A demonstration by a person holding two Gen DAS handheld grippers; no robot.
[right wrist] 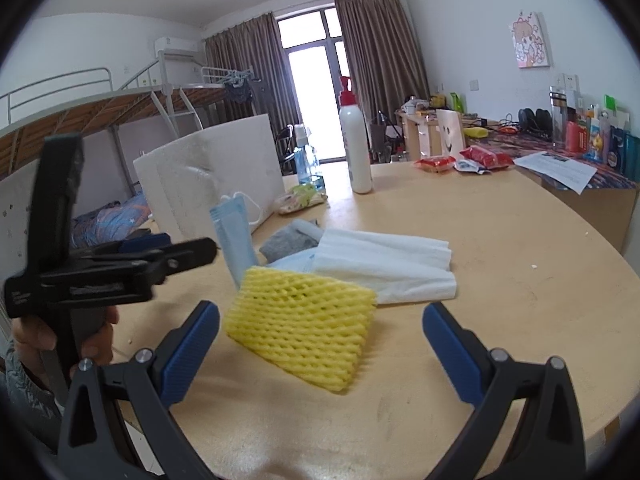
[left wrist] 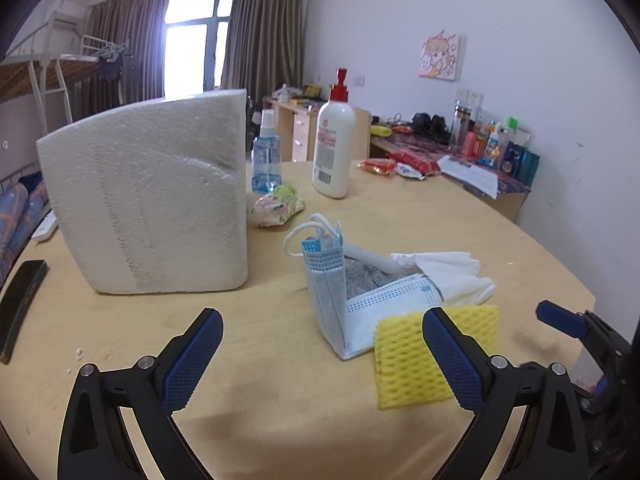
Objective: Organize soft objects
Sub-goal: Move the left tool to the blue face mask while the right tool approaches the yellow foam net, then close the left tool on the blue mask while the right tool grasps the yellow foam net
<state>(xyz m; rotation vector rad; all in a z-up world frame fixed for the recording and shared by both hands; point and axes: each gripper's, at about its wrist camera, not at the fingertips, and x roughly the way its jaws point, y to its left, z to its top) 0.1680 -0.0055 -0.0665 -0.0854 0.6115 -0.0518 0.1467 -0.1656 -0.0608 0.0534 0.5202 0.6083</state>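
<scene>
A: What do I have on the left wrist view?

B: I see the left gripper (left wrist: 322,354) spread wide, nothing between its 2 pads, low over the tabletop (left wrist: 280,420). Yellow foam net (left wrist: 408,364) lies lower right of center, partly behind the right-hand pad. Face mask (left wrist: 352,304) sits just above and left of it, 1 half folded upright, touching the net's top edge. White tissue (left wrist: 452,276) lies at center right behind the mask, with a grey cloth (left wrist: 362,274) showing between them.

A: And the right?

B: On my right wrist view the right gripper (right wrist: 320,356) is also fully spread and empty. The foam net (right wrist: 300,332) sits at center frame between the pads, apart from both; I can't tell if 1 edge is lifted. Tissue (right wrist: 384,264) is just above it. A hand (right wrist: 60,344) at lower left holds the other gripper.

A: Background?

B: Styrofoam block (left wrist: 148,196) at center left, lotion bottle (left wrist: 334,148) and spray bottle (left wrist: 266,160) above center, wipes pack (left wrist: 278,204) beside the block.
</scene>
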